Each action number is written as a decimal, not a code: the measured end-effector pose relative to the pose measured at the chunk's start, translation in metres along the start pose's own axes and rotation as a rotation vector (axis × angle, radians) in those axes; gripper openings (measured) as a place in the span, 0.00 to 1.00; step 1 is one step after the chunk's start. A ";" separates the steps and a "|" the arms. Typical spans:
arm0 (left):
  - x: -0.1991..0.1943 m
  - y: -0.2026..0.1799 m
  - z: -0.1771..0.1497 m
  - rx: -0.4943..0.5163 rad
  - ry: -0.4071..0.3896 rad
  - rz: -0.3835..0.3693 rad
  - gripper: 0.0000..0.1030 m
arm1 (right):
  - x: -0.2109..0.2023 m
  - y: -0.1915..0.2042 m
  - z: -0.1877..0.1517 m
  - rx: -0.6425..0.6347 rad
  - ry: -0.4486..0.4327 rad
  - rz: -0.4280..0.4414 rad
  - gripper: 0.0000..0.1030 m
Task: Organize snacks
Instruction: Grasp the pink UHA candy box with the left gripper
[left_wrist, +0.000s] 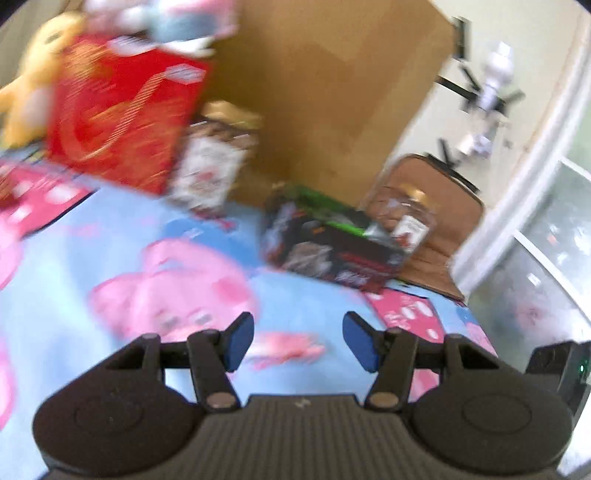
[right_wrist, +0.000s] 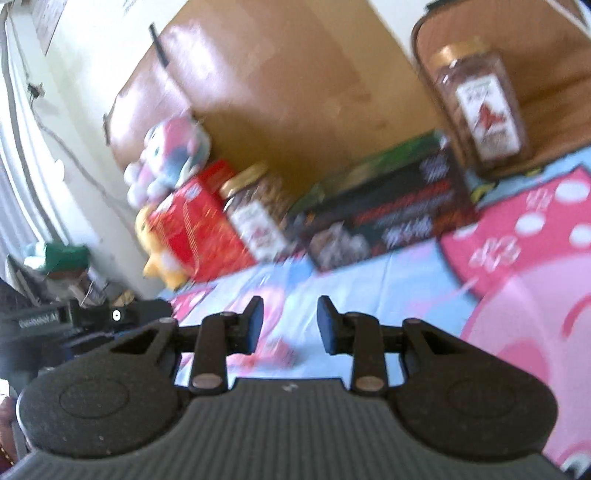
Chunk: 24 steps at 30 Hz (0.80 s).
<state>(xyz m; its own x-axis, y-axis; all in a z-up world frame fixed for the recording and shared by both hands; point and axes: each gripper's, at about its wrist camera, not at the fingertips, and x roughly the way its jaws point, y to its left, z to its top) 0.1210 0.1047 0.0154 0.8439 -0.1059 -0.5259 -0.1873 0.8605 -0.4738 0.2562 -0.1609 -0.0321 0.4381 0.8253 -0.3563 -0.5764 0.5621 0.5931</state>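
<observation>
On the blue and pink cartoon bedsheet (left_wrist: 314, 295) a red snack box (left_wrist: 122, 122) stands at the far left. A gold-lidded jar (left_wrist: 210, 162) is right beside it. A black snack box with a green top (left_wrist: 332, 243) lies in the middle. A second jar (left_wrist: 406, 218) is at its right end. My left gripper (left_wrist: 298, 334) hangs open over the sheet, short of all of them, with nothing between its blue pads. The right wrist view shows the same row: red box (right_wrist: 195, 225), jar (right_wrist: 255, 218), black box (right_wrist: 388, 210), second jar (right_wrist: 480, 110). My right gripper (right_wrist: 290, 319) is open and holds nothing.
A big cardboard box (left_wrist: 332, 92) stands behind the snacks. A brown case (left_wrist: 436, 236) sits at the right, behind the second jar. A yellow plush (left_wrist: 33, 85) and a pink plush (right_wrist: 170, 158) are by the red box. A window frame (left_wrist: 517, 184) is at the far right. Both views are motion-blurred.
</observation>
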 end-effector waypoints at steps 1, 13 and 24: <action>-0.004 0.010 0.000 -0.036 0.001 0.009 0.53 | 0.001 0.004 -0.003 0.001 0.011 0.003 0.34; 0.022 0.050 -0.008 -0.278 0.111 -0.048 0.53 | 0.071 0.028 0.007 -0.108 0.133 -0.025 0.37; 0.042 0.057 -0.001 -0.320 0.119 -0.020 0.78 | 0.029 0.065 -0.034 -0.365 0.198 0.041 0.43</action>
<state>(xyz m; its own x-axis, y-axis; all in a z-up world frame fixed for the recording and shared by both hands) 0.1454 0.1489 -0.0351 0.7880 -0.1948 -0.5841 -0.3355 0.6595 -0.6727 0.2080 -0.0988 -0.0289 0.2891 0.8218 -0.4909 -0.8127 0.4817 0.3278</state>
